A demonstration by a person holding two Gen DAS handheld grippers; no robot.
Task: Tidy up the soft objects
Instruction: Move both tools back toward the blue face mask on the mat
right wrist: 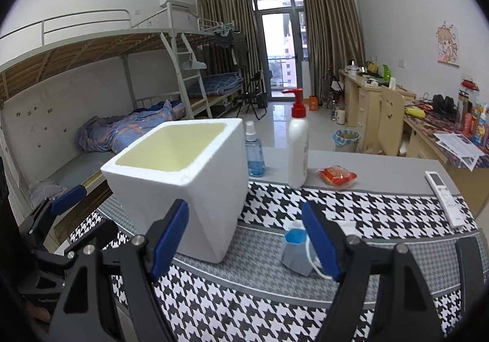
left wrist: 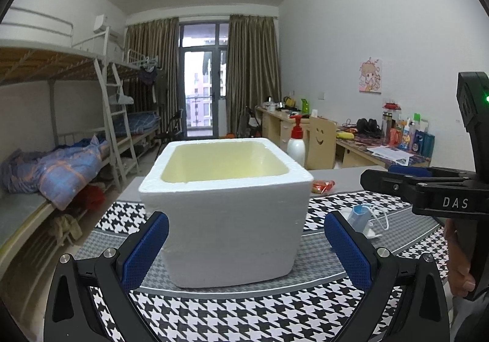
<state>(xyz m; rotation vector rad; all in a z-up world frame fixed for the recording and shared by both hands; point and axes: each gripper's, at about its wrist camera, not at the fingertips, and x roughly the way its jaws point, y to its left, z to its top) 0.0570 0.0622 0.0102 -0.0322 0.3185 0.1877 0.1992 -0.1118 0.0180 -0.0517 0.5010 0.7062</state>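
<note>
The left gripper (left wrist: 246,245) points slightly downward at the near wall of the white foam box with a pale yellow inside (left wrist: 226,213), which stands on the black-and-white houndstooth cloth (left wrist: 244,317) covering the table. Its jaws stand wide apart, one blue pad on each side of the box's lower front; whether the pads touch the foam cannot be told, and nothing is clamped.

In the left wrist view a hand (left wrist: 458,262) grasps the black handle of the right gripper (right wrist: 246,239), which reaches in from the right. Seen along its own fingers, the right gripper tilts down toward the cloth with its jaws spread wide and empty. Its left blue pad (right wrist: 169,238) sits in front of the foam box's corner. Its right pad overlaps the crumpled blue-and-grey face mask with white ear loops (right wrist: 295,250), which lies on the cloth just right of the box; contact cannot be told.

Behind the box stand a white pump bottle with a red top (right wrist: 298,146) and a blue spray bottle (right wrist: 255,152), with a red snack packet (right wrist: 336,175) beside them.
</note>
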